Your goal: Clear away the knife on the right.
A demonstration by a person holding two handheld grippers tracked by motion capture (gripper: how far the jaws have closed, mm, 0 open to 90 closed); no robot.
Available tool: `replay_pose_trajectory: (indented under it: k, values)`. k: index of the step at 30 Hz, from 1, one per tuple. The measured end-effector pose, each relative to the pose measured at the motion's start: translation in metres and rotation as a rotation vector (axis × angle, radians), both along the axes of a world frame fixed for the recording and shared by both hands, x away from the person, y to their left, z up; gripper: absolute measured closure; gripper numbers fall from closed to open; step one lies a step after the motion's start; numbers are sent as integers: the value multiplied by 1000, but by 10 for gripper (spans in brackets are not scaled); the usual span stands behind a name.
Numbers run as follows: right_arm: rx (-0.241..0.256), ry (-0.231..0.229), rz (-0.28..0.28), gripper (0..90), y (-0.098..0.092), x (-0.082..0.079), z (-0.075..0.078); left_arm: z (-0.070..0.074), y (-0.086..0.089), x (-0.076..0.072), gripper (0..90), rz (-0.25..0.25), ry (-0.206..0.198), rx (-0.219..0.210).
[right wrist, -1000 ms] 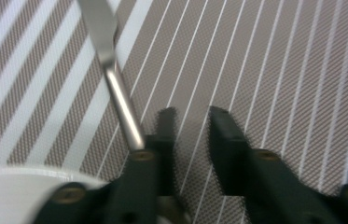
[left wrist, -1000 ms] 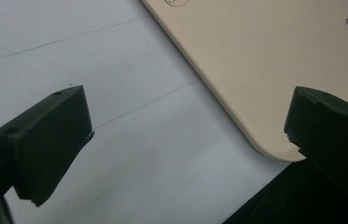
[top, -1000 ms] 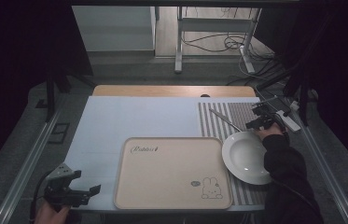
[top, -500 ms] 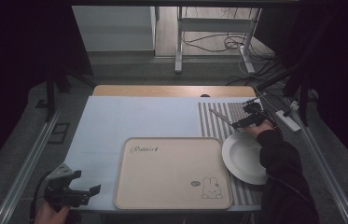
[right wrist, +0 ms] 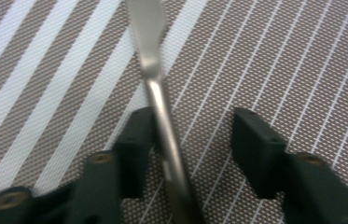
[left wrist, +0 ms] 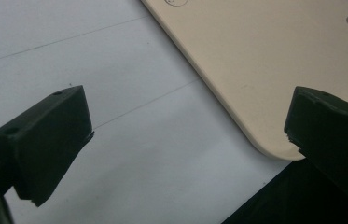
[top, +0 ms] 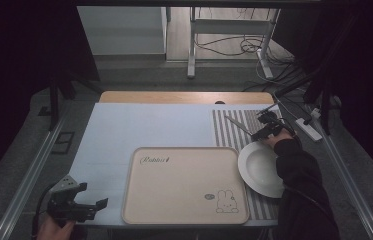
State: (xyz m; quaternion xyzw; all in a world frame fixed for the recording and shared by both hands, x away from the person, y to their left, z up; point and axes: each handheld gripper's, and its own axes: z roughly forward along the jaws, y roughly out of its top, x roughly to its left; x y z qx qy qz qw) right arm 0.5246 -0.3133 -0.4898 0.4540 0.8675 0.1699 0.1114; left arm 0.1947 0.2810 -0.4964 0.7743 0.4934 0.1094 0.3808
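Right gripper point(top: 254, 135) down on striped placemat point(top: 226, 131), far right of table. Jaws apart, straddling a metal utensil handle point(right wrist: 162, 121); handle against one jaw, clear gap to the other, not clamped. Utensil point(top: 236, 125) flat on placemat, just beyond white plate point(top: 263, 170). Which kind of utensil: can't tell. Plate beside beige rabbit tray point(top: 184, 185). Left gripper point(top: 96, 205) at near-left table corner, jaws wide apart, holding nothing, just off tray corner point(left wrist: 274, 149).
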Motion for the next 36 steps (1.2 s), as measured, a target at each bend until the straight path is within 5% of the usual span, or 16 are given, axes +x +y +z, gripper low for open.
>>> replay_pose_trajectory:
  k: [4,11,16,36]
  values:
    - [-20,8,46,793,4,0,1,0,0,0,9,-1,0,1]
    - [-52,29,79,801,8,3,3,0,0,0,9,2,1,-4]
    - [-6,-1,53,802,2,5,6,0,0,1,9,3,2,-6]
    - [6,-62,-13,802,-29,1,35,0,0,1,9,3,3,-3]
